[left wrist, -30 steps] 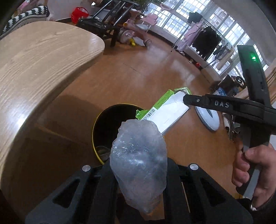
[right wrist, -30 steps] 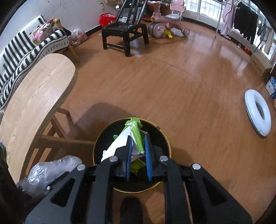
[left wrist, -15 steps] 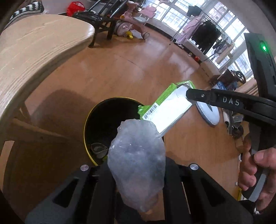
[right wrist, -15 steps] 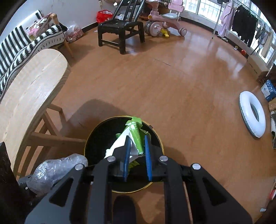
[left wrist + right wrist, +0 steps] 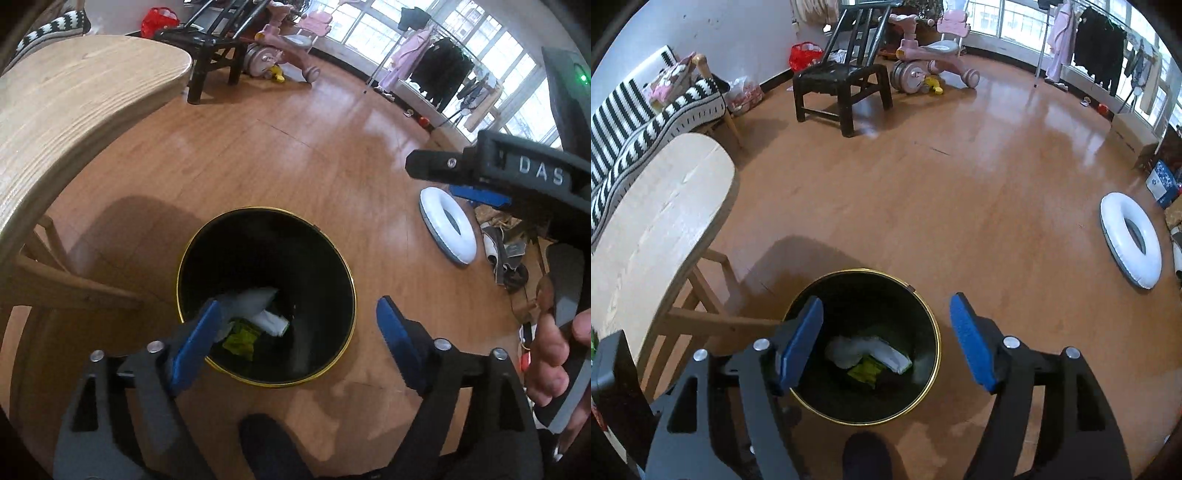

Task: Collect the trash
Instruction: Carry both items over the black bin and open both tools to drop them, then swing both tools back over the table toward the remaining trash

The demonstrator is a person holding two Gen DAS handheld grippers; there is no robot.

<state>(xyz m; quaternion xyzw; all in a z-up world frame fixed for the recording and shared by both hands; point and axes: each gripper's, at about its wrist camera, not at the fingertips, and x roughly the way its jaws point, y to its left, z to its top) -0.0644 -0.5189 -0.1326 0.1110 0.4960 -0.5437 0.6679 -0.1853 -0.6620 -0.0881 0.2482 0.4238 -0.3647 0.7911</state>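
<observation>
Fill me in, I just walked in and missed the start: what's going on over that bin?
A person is collecting trash with a handheld gripper in each hand. Both hang over the black bin on the wooden floor, and their jaws have just been opening. The left gripper and right gripper are open with nothing between their pads. A crumpled clear plastic bag and a green and white wrapper lie inside the bin.
</observation>
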